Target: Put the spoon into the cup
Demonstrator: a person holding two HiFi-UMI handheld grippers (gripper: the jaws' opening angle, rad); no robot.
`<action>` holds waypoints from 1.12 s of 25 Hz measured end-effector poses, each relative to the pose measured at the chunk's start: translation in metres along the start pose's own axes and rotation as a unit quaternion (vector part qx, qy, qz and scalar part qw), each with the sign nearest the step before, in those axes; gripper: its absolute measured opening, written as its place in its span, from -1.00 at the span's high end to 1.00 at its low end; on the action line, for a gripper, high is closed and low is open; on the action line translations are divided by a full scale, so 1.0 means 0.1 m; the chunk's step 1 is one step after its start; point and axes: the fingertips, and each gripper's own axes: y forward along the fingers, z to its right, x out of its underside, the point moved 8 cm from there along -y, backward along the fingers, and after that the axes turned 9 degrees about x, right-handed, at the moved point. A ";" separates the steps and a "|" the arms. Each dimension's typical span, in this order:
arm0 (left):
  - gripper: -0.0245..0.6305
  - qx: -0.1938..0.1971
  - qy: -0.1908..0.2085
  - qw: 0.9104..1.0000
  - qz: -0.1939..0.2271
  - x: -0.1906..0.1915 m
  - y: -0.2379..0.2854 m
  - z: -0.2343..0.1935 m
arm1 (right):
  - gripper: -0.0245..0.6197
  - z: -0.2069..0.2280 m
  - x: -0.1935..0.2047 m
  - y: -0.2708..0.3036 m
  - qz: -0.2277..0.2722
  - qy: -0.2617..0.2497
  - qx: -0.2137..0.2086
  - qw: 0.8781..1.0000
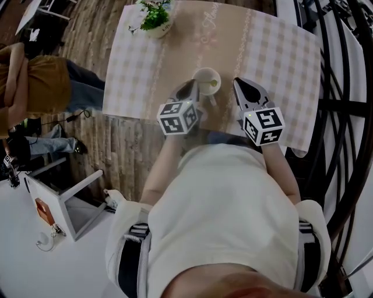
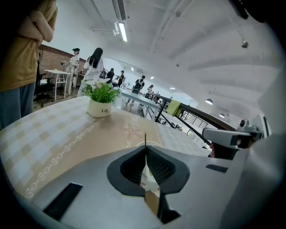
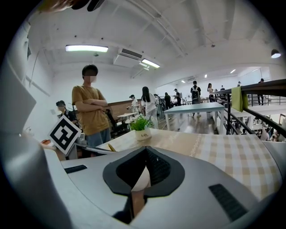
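Note:
A white cup (image 1: 205, 77) stands on the table near its front edge, and a yellowish spoon (image 1: 213, 83) rests inside it against the right rim. My left gripper (image 1: 190, 86) sits just left of the cup, shut and holding nothing. On the cup's other side, my right gripper (image 1: 239, 82) is shut and holds nothing as well. In the left gripper view the jaws (image 2: 145, 144) meet at the tips, and a bit of white cup shows through the gap behind them. The right gripper view shows closed jaws (image 3: 145, 151) and the spoon's yellow tip (image 3: 111, 147) to the left.
A small potted plant (image 1: 152, 17) stands at the far left of the checked tablecloth (image 1: 280, 58). A person in a mustard shirt (image 1: 35, 84) stands left of the table. A black railing (image 1: 344, 105) runs along the right. A white stand (image 1: 64, 204) is on the floor at my left.

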 end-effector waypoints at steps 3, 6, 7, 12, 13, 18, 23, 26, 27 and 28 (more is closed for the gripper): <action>0.91 -0.010 0.002 1.000 -0.001 0.01 0.00 -0.03 | 0.92 0.00 0.01 0.01 -0.001 -0.001 -0.005 1.000; 0.91 -0.018 0.008 1.000 -0.003 0.02 0.00 -0.05 | 0.92 -0.01 0.01 0.01 -0.001 -0.004 -0.009 1.000; 0.91 -0.021 0.010 1.000 -0.002 0.03 0.00 -0.05 | 0.92 -0.01 0.01 0.02 -0.001 -0.005 -0.010 1.000; 0.90 -0.032 0.012 0.999 0.000 0.05 -0.01 -0.08 | 0.92 -0.03 0.01 0.01 -0.003 -0.008 -0.014 1.000; 0.90 -0.035 0.012 0.999 0.002 0.06 -0.02 -0.09 | 0.92 -0.03 0.02 0.01 -0.003 -0.010 -0.015 1.000; 0.71 -0.028 0.009 1.000 0.006 0.10 -0.05 -0.12 | 0.92 -0.10 0.05 -0.02 -0.004 -0.014 -0.017 1.000; 0.70 -0.033 0.009 0.999 0.014 0.11 -0.21 -0.08 | 0.92 -0.17 0.05 -0.20 -0.001 -0.015 -0.009 1.000; 0.70 -0.031 0.011 0.999 0.021 0.10 -0.33 -0.05 | 0.92 -0.22 0.06 -0.31 0.002 -0.015 -0.004 1.000; 0.70 -0.031 0.011 0.999 0.022 0.11 -0.36 -0.07 | 0.92 -0.24 0.09 -0.31 0.002 -0.014 -0.004 1.000; 0.70 -0.031 0.011 0.999 0.024 0.12 -0.39 -0.08 | 0.92 -0.27 0.12 -0.31 0.002 -0.013 -0.003 1.000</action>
